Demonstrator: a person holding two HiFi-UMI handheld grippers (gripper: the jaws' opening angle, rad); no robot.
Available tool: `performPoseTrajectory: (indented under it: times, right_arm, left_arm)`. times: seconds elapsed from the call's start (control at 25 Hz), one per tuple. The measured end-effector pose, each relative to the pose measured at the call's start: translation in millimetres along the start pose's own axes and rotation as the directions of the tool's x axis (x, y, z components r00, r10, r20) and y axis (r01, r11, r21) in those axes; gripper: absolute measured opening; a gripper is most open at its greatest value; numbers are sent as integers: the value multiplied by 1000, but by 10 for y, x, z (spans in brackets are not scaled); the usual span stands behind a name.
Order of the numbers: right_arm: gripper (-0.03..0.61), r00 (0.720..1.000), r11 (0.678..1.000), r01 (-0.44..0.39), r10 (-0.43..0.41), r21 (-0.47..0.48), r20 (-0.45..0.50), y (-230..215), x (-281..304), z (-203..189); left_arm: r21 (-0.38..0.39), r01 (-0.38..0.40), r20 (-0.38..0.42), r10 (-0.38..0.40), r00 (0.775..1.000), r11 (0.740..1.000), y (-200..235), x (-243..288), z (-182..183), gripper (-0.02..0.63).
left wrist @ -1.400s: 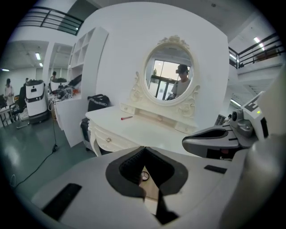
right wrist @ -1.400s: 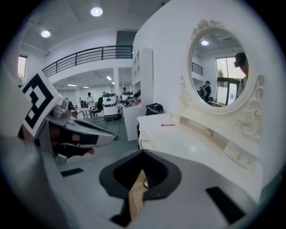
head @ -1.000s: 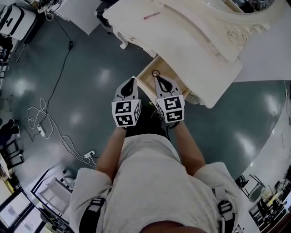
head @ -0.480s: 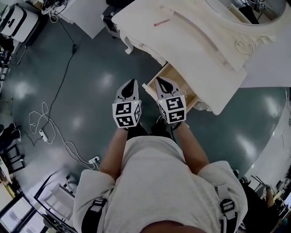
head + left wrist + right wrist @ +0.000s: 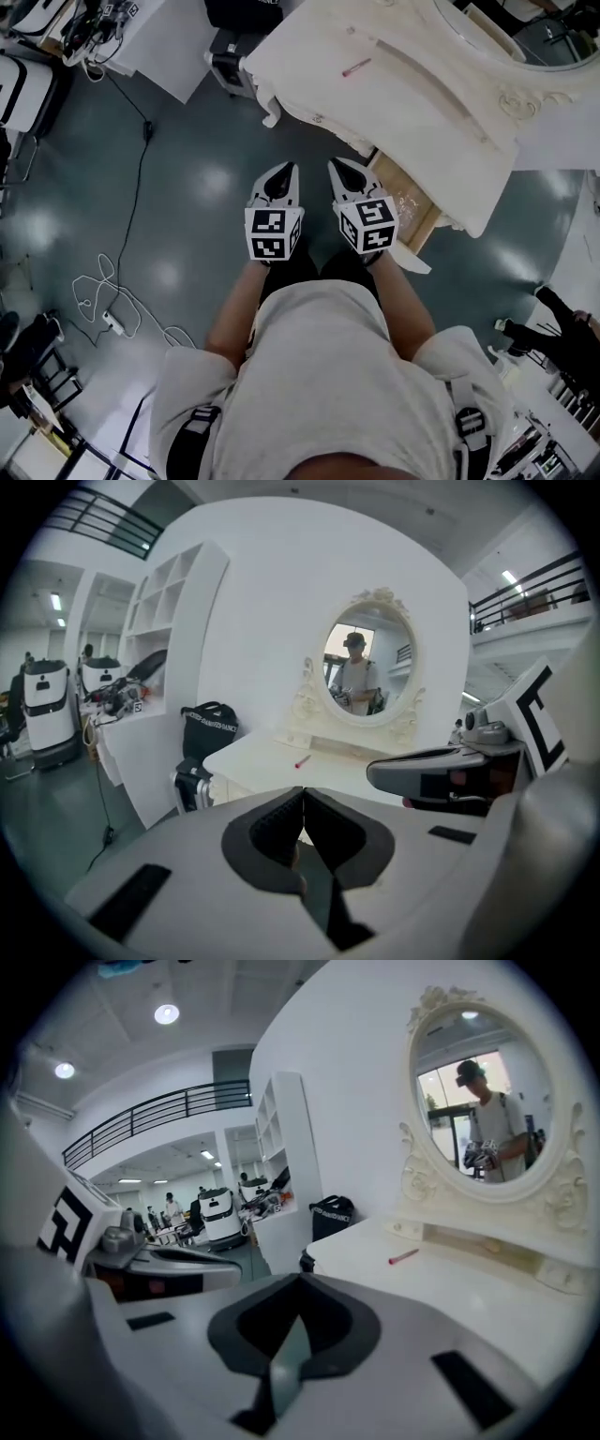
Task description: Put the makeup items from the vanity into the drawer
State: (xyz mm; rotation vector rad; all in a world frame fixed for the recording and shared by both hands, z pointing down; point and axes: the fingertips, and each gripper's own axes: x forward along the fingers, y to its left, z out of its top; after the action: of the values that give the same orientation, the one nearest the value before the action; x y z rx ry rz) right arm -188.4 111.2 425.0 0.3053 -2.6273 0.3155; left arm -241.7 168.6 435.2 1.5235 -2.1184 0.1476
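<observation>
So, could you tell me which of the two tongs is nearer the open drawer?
The right tongs, right beside the open drawer; the left tongs hang over the floor, farther off.

Slim pink-red makeup stick (image 5: 356,67) lies flat and alone on the cream vanity table (image 5: 375,105), well apart from the pale-wood drawer (image 5: 401,190), which stands pulled open beneath the table's front edge, contents unclear.
</observation>
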Motion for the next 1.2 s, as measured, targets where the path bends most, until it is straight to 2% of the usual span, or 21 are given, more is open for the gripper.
performPoseTrajectory:
  times: [0.2,0.32,0.56,0.84,1.08,1.2]
  right_arm:
    - [14,990,989,141,-142,50,26,-214,-49,130]
    - [14,980,978,192,-195,80,29,-477,-142,138]
    - [14,969,963,234,-242,133,51,-1024,-183,175]
    - [14,962,955,226,-249,192,111,-1482,-68,403]
    - [14,951,927,254,-292,277,105,-1739,-37,384]
    - [14,943,908,283,-322,307,82,-1831,37,333]
  left_arm:
    - [34,137,-12,-137,991,990,12,404,238,6]
    - [51,181,-14,-181,983,982,-124,685,370,6]
    - [93,205,-32,-203,979,974,-455,1172,595,6]
    - [129,211,-75,-202,976,969,-596,1630,754,6]
    - [176,242,-115,-224,968,954,-671,1895,857,6]
    - [172,275,-138,-253,958,946,-668,2089,852,6]
